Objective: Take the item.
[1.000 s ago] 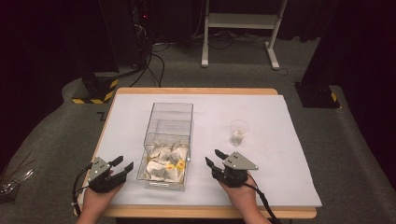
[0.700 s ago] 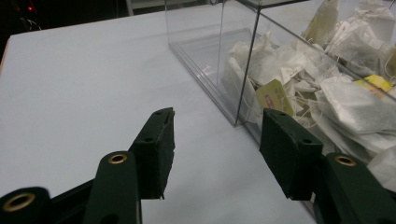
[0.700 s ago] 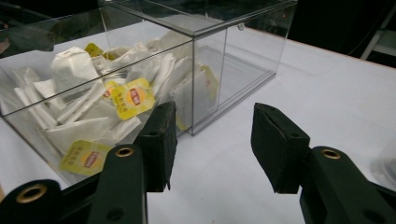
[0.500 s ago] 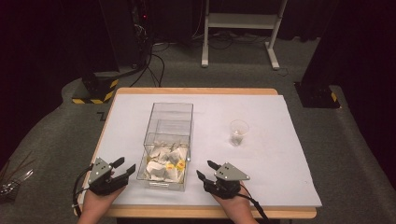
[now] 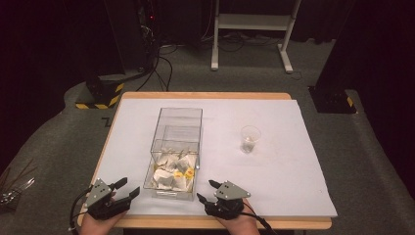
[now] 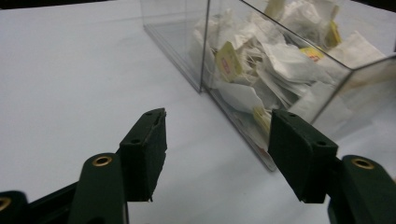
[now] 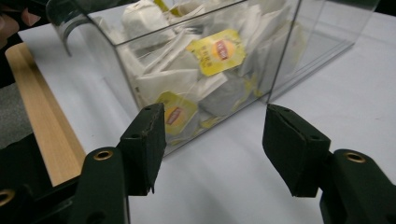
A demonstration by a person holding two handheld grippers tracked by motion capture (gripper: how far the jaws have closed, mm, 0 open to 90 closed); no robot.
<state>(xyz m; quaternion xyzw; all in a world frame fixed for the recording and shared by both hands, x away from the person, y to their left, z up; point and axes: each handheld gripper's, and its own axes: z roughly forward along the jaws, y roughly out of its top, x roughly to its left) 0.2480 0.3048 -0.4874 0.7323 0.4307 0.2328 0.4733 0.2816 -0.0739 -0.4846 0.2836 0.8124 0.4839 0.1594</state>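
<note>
While both sets of fingers, left gripper (image 5: 126,189) and right gripper (image 5: 206,191), have just been opening with nothing between them, the clear box (image 5: 177,128) of tea bags (image 5: 172,171) stands between them. A plastic cup (image 5: 250,139) sits at 2 o'clock; bare desk (image 5: 293,171) lies rightward.
</note>
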